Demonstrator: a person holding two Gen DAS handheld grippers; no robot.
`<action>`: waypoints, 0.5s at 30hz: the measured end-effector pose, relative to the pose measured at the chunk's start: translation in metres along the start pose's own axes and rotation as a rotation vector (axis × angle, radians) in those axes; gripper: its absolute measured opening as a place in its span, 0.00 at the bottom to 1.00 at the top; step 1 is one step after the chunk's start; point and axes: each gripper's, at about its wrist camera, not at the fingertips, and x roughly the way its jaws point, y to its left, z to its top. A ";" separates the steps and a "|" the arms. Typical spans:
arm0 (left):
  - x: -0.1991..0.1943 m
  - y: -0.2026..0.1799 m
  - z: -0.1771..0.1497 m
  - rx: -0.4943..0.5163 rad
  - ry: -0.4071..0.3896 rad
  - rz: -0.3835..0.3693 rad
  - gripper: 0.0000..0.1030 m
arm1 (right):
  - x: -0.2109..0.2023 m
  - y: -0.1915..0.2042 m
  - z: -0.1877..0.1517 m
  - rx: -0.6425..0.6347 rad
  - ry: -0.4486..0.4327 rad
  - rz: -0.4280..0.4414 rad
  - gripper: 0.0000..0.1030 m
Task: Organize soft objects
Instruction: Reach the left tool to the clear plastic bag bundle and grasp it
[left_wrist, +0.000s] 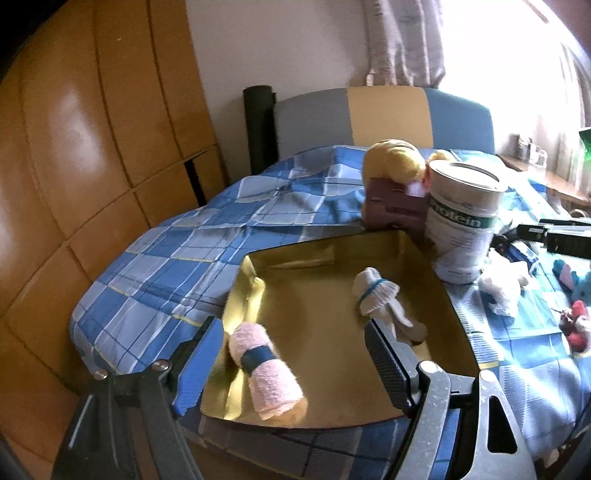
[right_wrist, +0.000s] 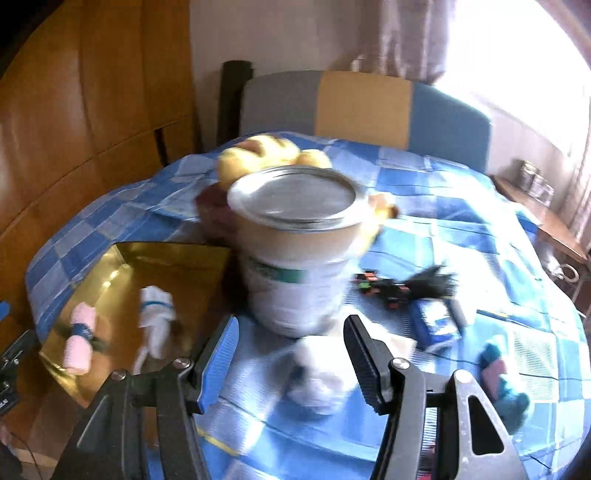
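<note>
A gold tray (left_wrist: 332, 369) lies on the blue checked bed. In it are a pink rolled towel (left_wrist: 266, 373) with a dark band and a white rolled cloth (left_wrist: 376, 295) with a blue band. My left gripper (left_wrist: 291, 325) hovers open over the tray's near edge, holding nothing. In the right wrist view the same pink towel (right_wrist: 79, 349) and white roll (right_wrist: 157, 314) show at the left. My right gripper (right_wrist: 291, 321) is open above a white fluffy soft thing (right_wrist: 317, 384) that lies on the bedcover. That picture is blurred.
A tall tin (left_wrist: 461, 221) stands right of the tray, with a yellow plush (left_wrist: 395, 155) and a maroon box behind it. A blue plush (right_wrist: 506, 387), a blue pack (right_wrist: 436, 321) and a black tangle (right_wrist: 406, 286) lie further right. A wooden wardrobe (left_wrist: 74, 147) is left of the bed.
</note>
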 end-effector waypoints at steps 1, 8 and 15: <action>0.000 -0.004 0.001 0.010 0.000 -0.007 0.77 | -0.001 -0.008 0.000 0.008 -0.002 -0.016 0.58; 0.003 -0.038 0.010 0.079 0.012 -0.110 0.77 | -0.009 -0.084 -0.007 0.077 -0.026 -0.182 0.58; 0.011 -0.085 0.023 0.153 0.041 -0.233 0.77 | 0.006 -0.171 -0.041 0.238 0.018 -0.309 0.58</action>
